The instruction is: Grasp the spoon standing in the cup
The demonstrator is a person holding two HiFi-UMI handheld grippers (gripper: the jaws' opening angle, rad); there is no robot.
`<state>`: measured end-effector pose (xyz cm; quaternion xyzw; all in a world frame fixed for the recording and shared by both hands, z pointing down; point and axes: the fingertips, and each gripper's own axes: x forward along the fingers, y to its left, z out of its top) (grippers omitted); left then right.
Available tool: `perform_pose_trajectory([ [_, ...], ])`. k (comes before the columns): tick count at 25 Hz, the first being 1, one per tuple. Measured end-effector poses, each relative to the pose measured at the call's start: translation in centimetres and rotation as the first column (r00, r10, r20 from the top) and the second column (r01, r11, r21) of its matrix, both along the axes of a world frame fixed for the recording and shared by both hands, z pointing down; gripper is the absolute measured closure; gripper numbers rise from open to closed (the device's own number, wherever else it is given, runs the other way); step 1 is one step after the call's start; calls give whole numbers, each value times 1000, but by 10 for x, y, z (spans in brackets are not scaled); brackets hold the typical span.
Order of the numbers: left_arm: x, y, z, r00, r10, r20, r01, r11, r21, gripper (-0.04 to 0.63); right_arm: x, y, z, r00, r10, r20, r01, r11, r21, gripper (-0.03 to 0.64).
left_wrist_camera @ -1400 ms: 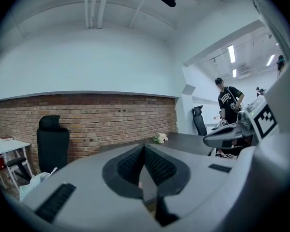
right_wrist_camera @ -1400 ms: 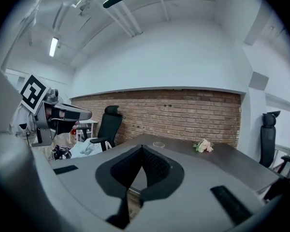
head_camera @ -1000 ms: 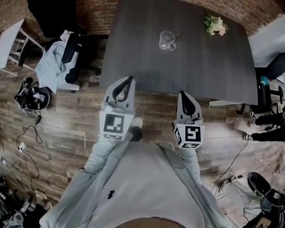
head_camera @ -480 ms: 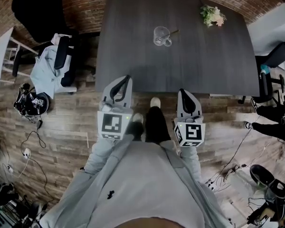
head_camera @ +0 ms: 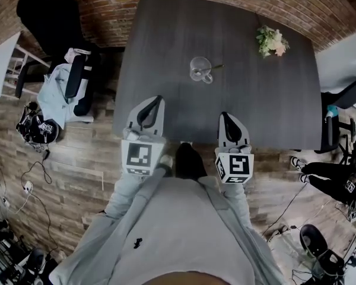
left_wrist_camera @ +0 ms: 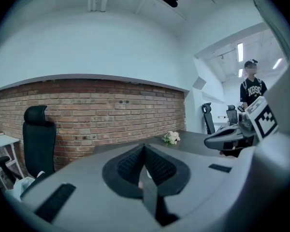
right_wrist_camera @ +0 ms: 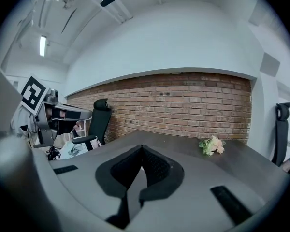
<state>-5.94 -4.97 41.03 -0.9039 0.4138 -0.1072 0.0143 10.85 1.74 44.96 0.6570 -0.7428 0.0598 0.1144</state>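
Over the near edge of the dark worktop, toward its left side, the left gripper hangs with its fingers closed tip to tip; the left gripper view shows the ribbed pads meeting with nothing caught between them. Further in, roughly midway across the worktop and well apart from both tools, stands the clear cup, upright, with the spoon resting in it and its handle leaning out over the rim toward the right. Nothing touches either one. To the right of that line, the right gripper is held beside its partner at much the same reach from the person, and its own fingers are likewise drawn fully together on empty air, as the right gripper view makes plain. Past it, near the far right corner, a small bunch of flowers lies on the worktop, clear of the cup. Judged from this, the task has barely begun: the person is standing at the worktop with both tools raised and pointed inward, but the approach is not yet made. What is left is nearly everything: choosing a gripper, probably the right one since the handle tips that way, spreading its fingers, carrying it across to the cup, lining up on the handle, and closing on it.
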Motion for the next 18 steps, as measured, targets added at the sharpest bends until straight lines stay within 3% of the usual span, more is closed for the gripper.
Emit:
perform_pose_trajectory([
  [9,48,-77,-16,999,-44,4,44,999,27,577,47,-88,-16,998,-64,-7,64,998,21,600],
  [18,67,-110,-23,992,-124,-6,125,992,32,577,69,-134,-19,990,-139,-5,139,990,34,600],
])
